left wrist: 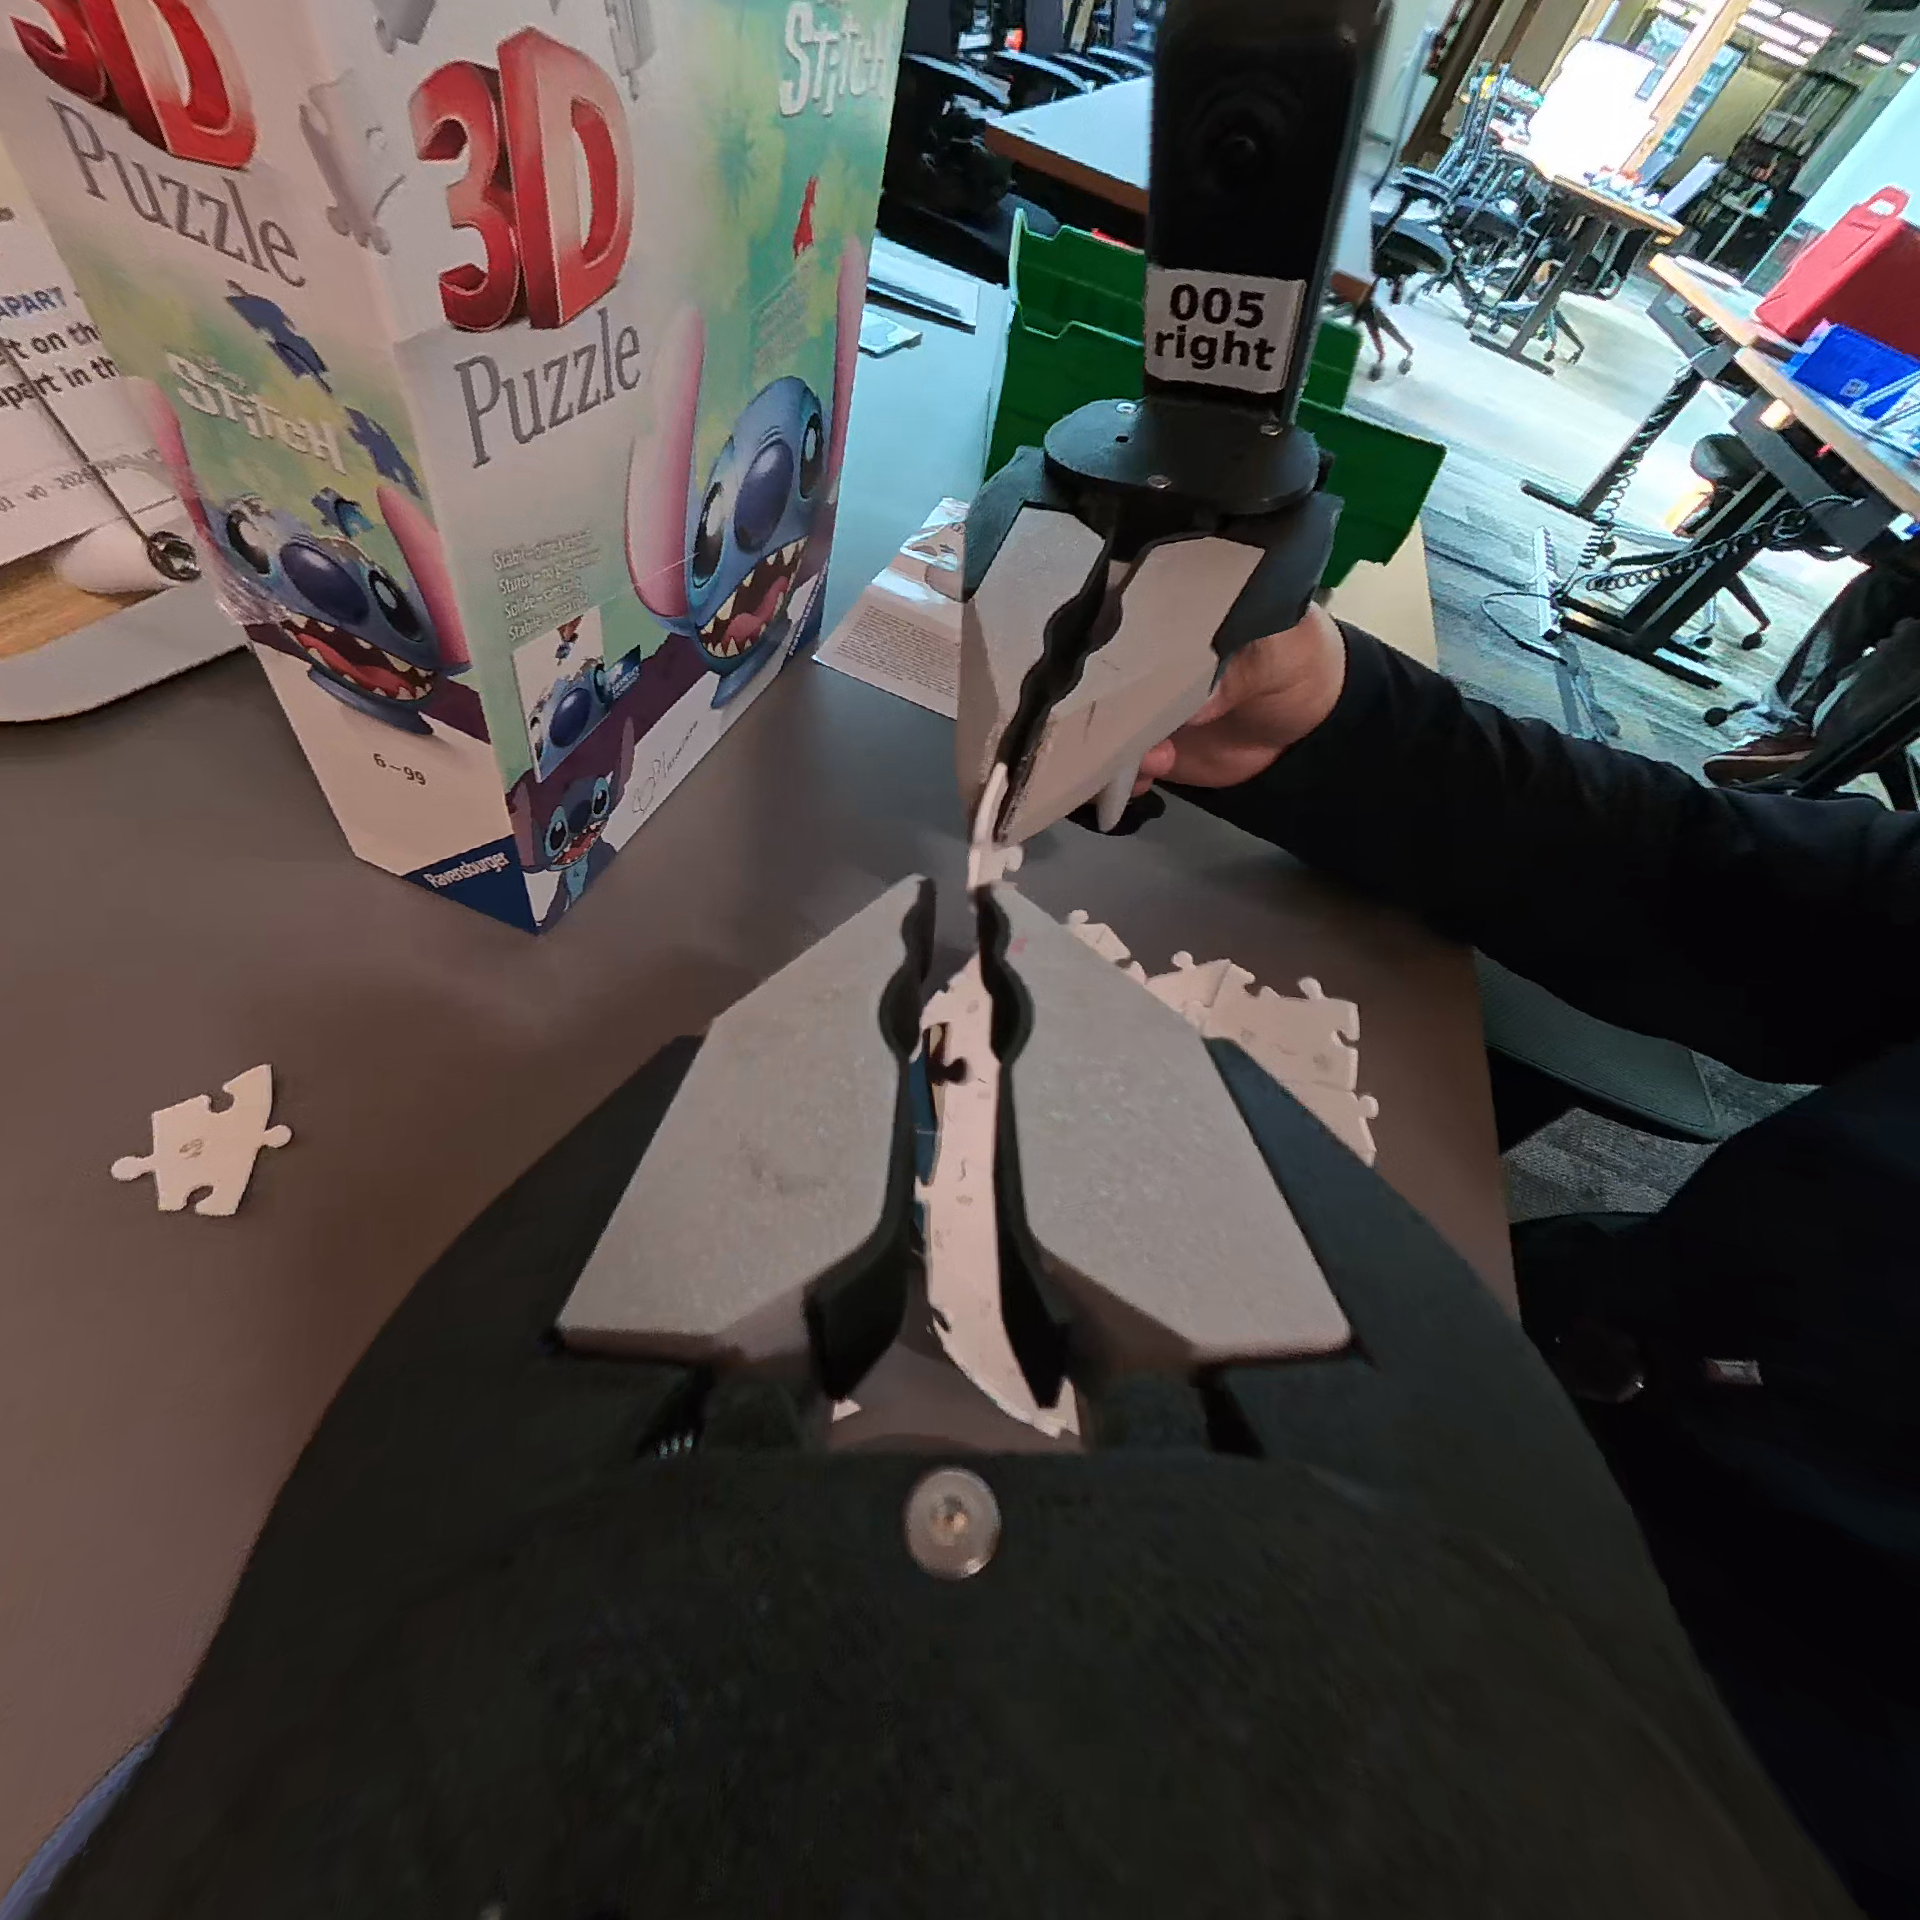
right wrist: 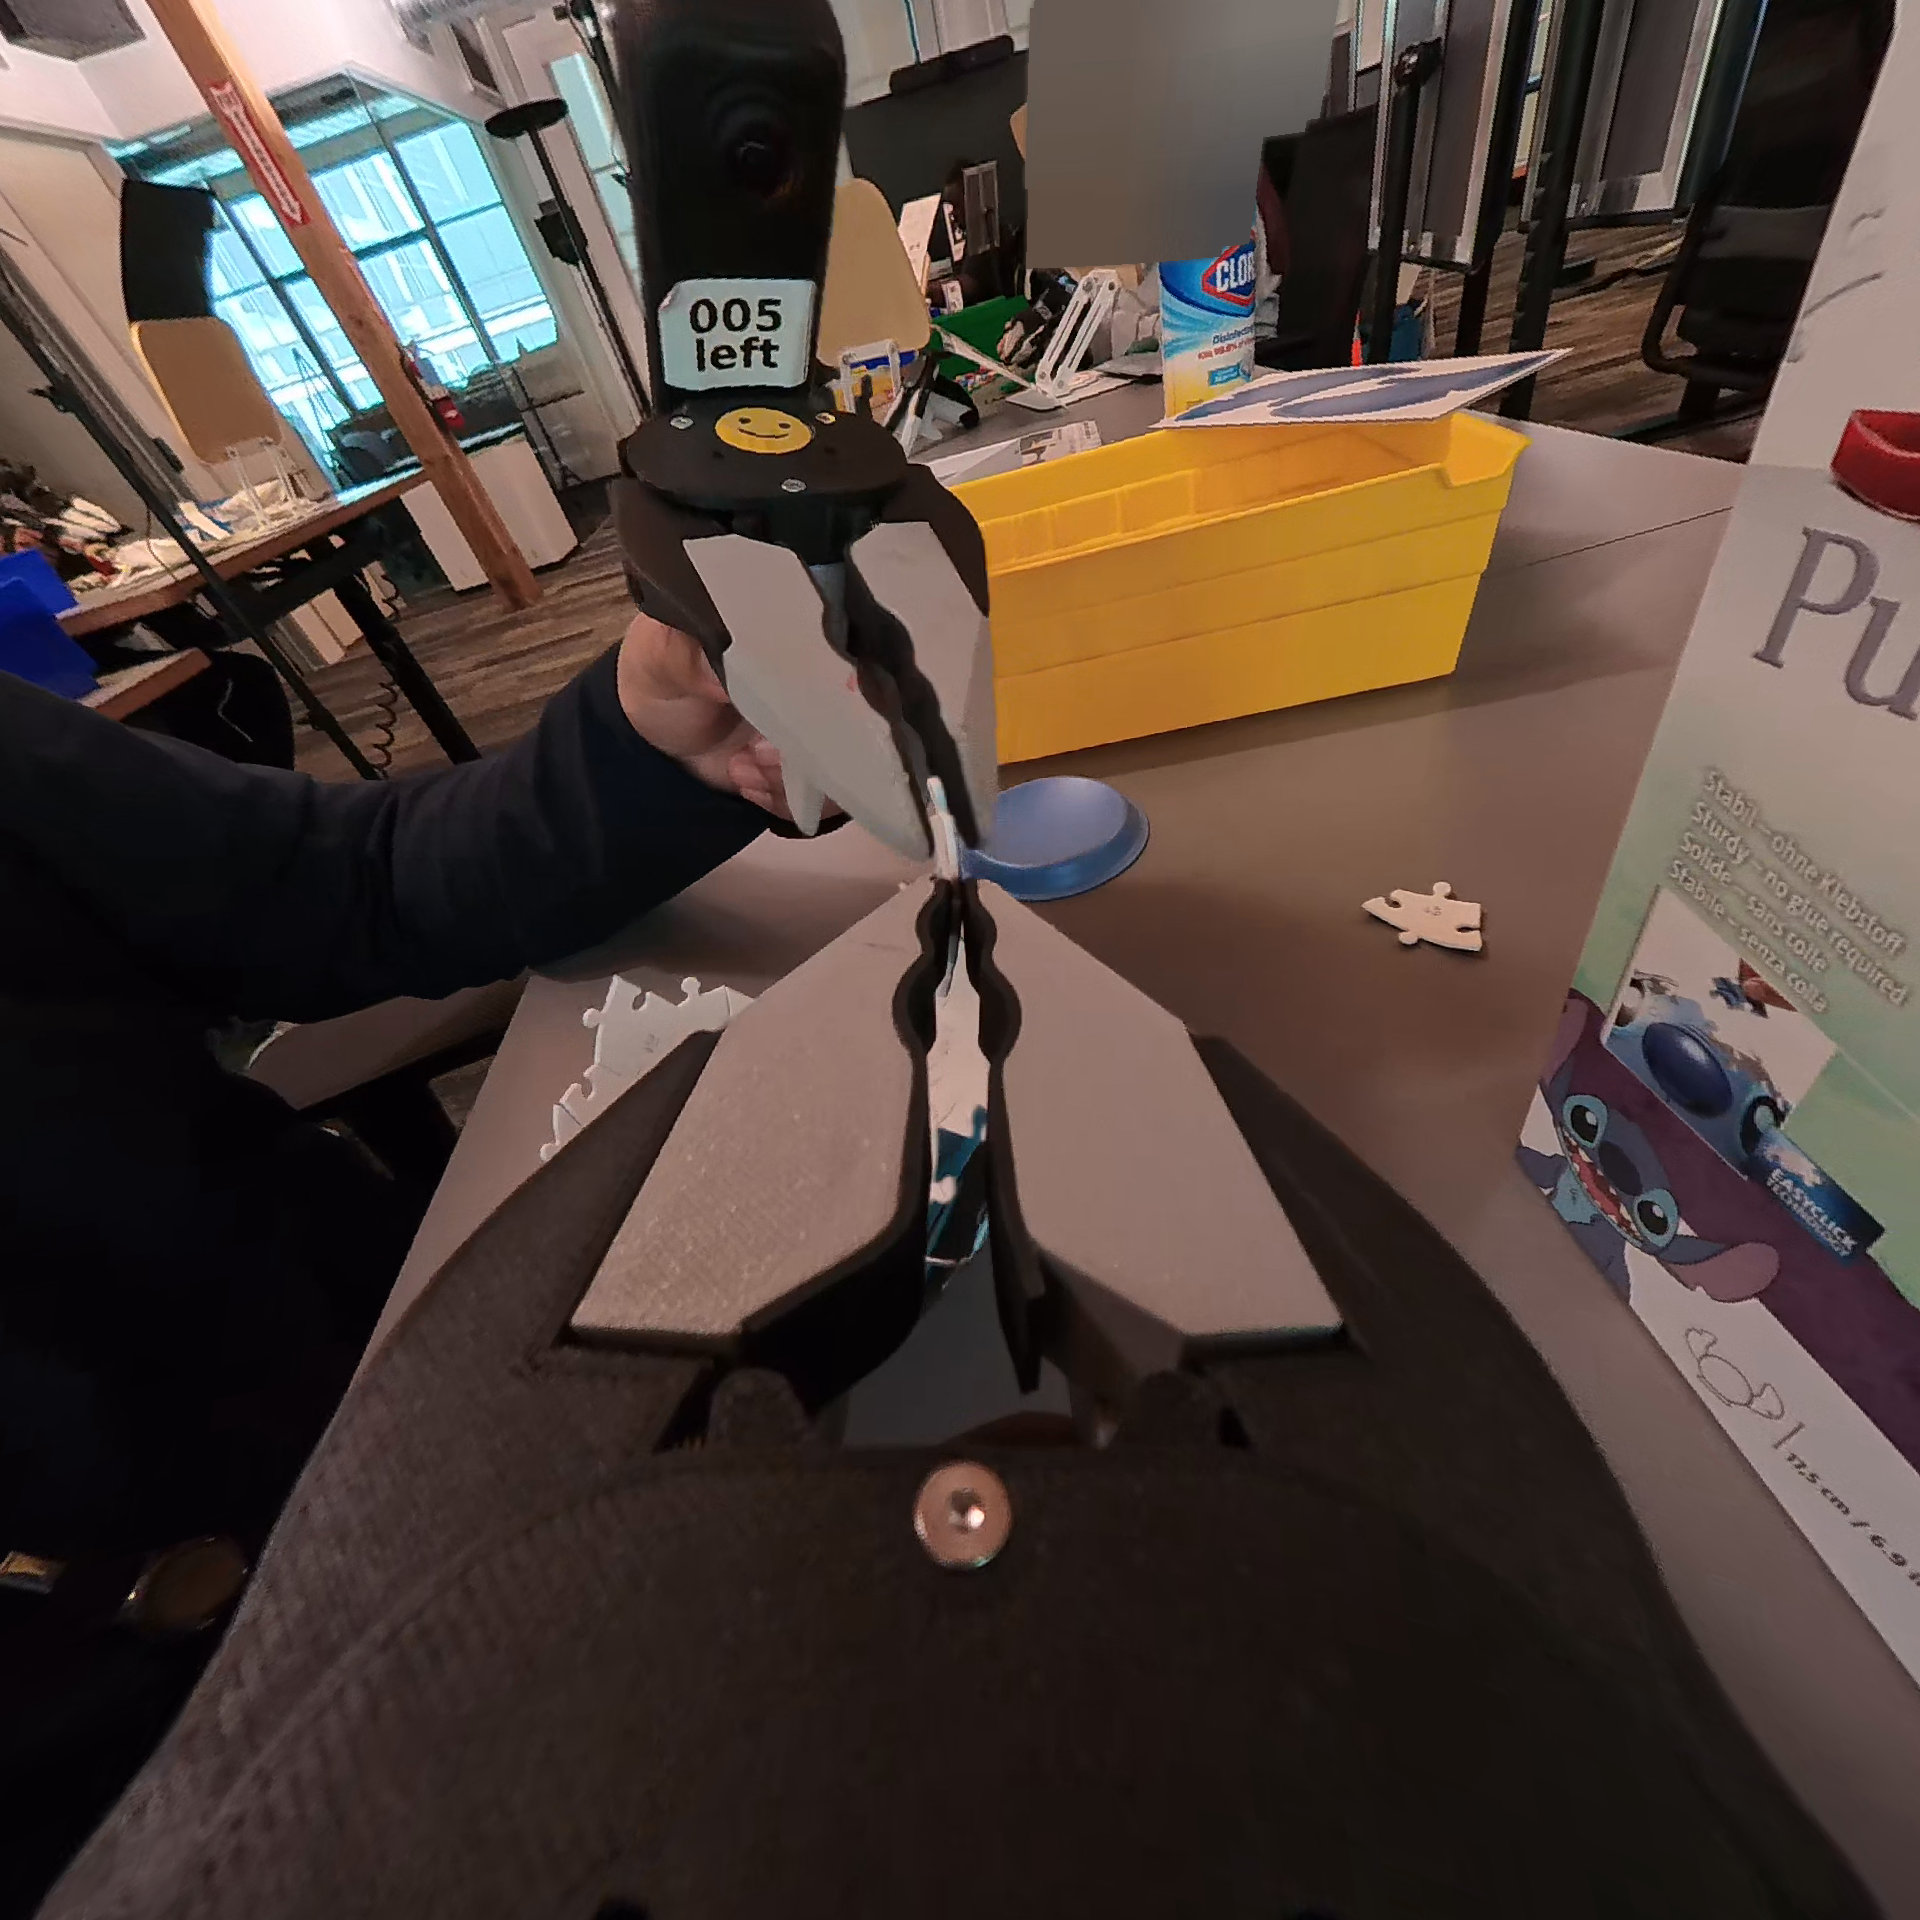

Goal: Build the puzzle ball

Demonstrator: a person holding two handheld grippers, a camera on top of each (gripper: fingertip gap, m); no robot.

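The left tongs (left wrist: 951,904) have pale grey speckled pads edged in black; the right tongs (right wrist: 951,899) match. The loose puzzle piece (left wrist: 203,1143) left of the left tongs shows plain white on the dark grey table (left wrist: 364,987). Beyond the right tongs sit a bright yellow bin (right wrist: 1236,592) and a blue stand (right wrist: 1060,836). The puzzle box (left wrist: 540,436) is white, pale green and purple, with red lettering and a blue cartoon creature.

White puzzle pieces (left wrist: 1262,1023) heaped on table; one piece (left wrist: 203,1141) apart.
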